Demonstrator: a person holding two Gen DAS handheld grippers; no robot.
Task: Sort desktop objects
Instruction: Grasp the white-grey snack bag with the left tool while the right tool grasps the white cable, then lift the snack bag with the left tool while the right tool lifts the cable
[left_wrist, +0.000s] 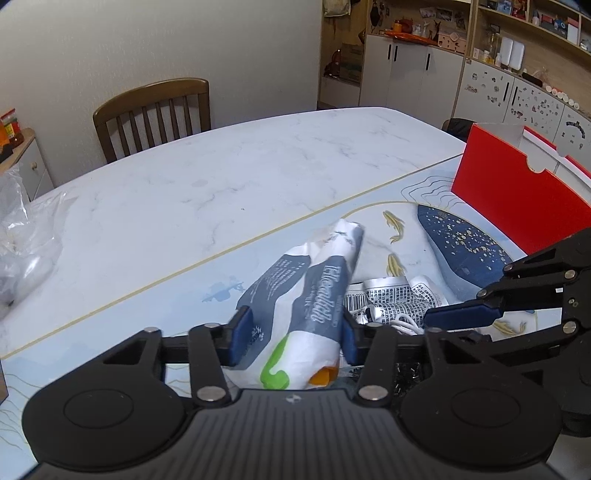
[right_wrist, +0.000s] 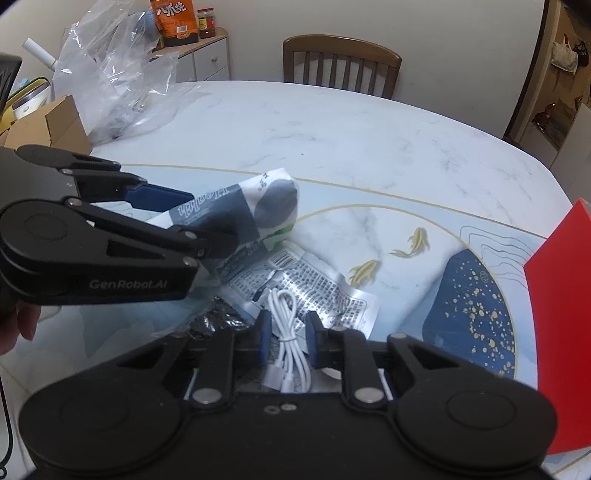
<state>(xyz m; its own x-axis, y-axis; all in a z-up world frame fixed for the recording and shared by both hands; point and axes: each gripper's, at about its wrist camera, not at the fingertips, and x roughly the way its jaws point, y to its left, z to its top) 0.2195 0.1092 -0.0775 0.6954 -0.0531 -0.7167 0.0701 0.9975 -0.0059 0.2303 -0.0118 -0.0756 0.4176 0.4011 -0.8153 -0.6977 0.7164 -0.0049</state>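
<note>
Left wrist view: left tongs (left_wrist: 293, 334), blue pads pressed on either side of a white and grey packet (left_wrist: 306, 295) with green and orange print; the packet lies on the patterned mat (left_wrist: 221, 280) of the marble desk (left_wrist: 221, 166), its far end pointing away from the camera. Right tongs (left_wrist: 461, 317) enter from the right edge, low over a crumpled printed wrapper (left_wrist: 399, 295) just beside the packet. Red box (left_wrist: 517, 195), upright, at the far right on the mat. Clear plastic bag (left_wrist: 26, 236) at the left edge of the desk; wooden chair (left_wrist: 155, 114) behind the desk. Right wrist view: right tongs (right_wrist: 286, 336), blue pads closed against a bundle of white cable (right_wrist: 288, 325) that rests on the printed wrapper (right_wrist: 332, 291); a dark crinkled foil piece (right_wrist: 218, 321) lies to the left of it. Left tongs (right_wrist: 207, 221) seen from the side, clamped on the packet (right_wrist: 266, 199), a bare hand (right_wrist: 18, 325) partly visible at the left edge. Cardboard box (right_wrist: 48, 125) and plastic bag (right_wrist: 118, 74) at the far left of the desk; red box (right_wrist: 561, 302) at the right edge.
</note>
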